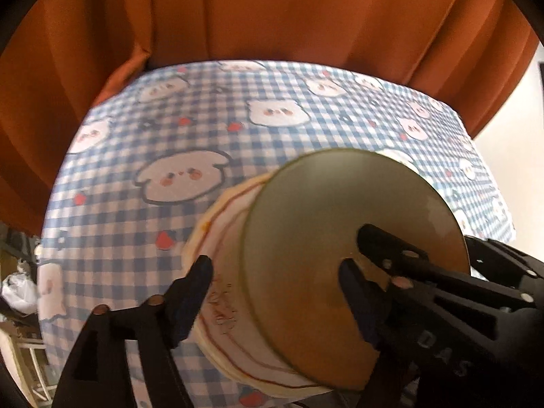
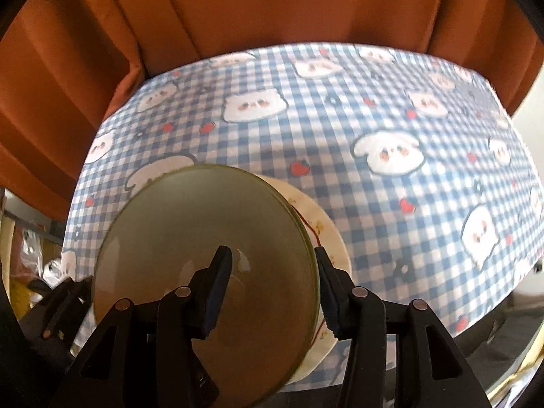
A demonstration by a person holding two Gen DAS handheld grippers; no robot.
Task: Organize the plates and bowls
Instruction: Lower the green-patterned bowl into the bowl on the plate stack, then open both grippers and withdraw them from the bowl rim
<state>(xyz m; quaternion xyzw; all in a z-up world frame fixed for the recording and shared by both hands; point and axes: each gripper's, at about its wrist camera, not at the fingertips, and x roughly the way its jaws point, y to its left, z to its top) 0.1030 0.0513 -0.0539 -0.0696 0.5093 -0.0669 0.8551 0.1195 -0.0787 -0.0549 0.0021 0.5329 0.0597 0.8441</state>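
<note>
The plate (image 2: 190, 238) between the black fingers (image 2: 217, 289) is olive green and plain. Under it, the cream bowl (image 1: 224, 272) carries thin red rings and small floral marks. Ahead lies a blue-and-white gingham tablecloth (image 2: 340, 136) printed with white puppy faces and red strawberries; beyond it hang rust-orange curtains (image 1: 272, 10).

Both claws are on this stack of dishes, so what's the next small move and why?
Probably lower the stack gently onto the checked tablecloth. The green dish nests in the cream bowl, each claw, left and right, pinches a rim, and the motion blur suggests it is being carried.
</note>
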